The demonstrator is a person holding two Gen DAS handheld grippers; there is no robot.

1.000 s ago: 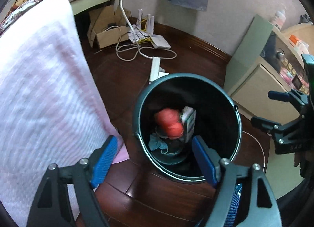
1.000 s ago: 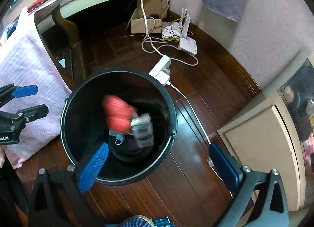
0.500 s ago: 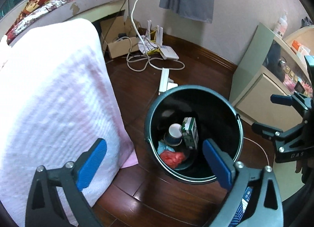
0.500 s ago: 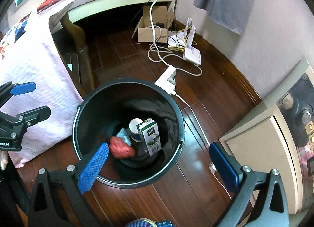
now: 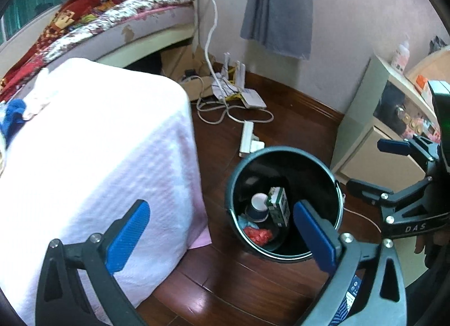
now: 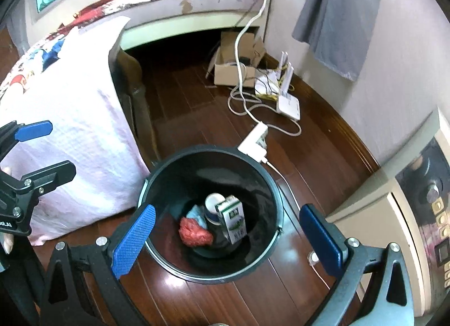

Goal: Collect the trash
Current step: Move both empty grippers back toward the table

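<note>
A dark round trash bin (image 5: pixel 334 185) (image 6: pixel 157 182) stands on the wood floor. Inside lie a red crumpled wrapper (image 5: pixel 258 235) (image 6: pixel 194 232), a green and white carton (image 5: pixel 279 207) (image 6: pixel 233 219), a paper cup (image 5: pixel 258 204) (image 6: pixel 213 202) and a bit of blue paper (image 6: pixel 197 213). My left gripper (image 5: pixel 222 238) is open and empty, held above the bin's left side. My right gripper (image 6: pixel 227 238) is open and empty, above the bin's near rim. Each gripper also shows in the other's view (image 5: pixel 385 165) (image 6: pixel 36 151).
A table under a pink-white cloth (image 5: pixel 92 162) (image 6: pixel 76 129) stands left of the bin. A power strip (image 5: pixel 247 140) (image 6: pixel 254 140), cables, a router (image 6: pixel 287 100) and a cardboard box (image 6: pixel 233 67) lie by the wall. A cabinet with a safe (image 6: pixel 407 213) stands right. A bed (image 5: pixel 112 19) is behind.
The red wrapper has dropped from mid-air to the bottom of the bin. Both grippers have risen and pulled back from the bin, so it looks smaller.
</note>
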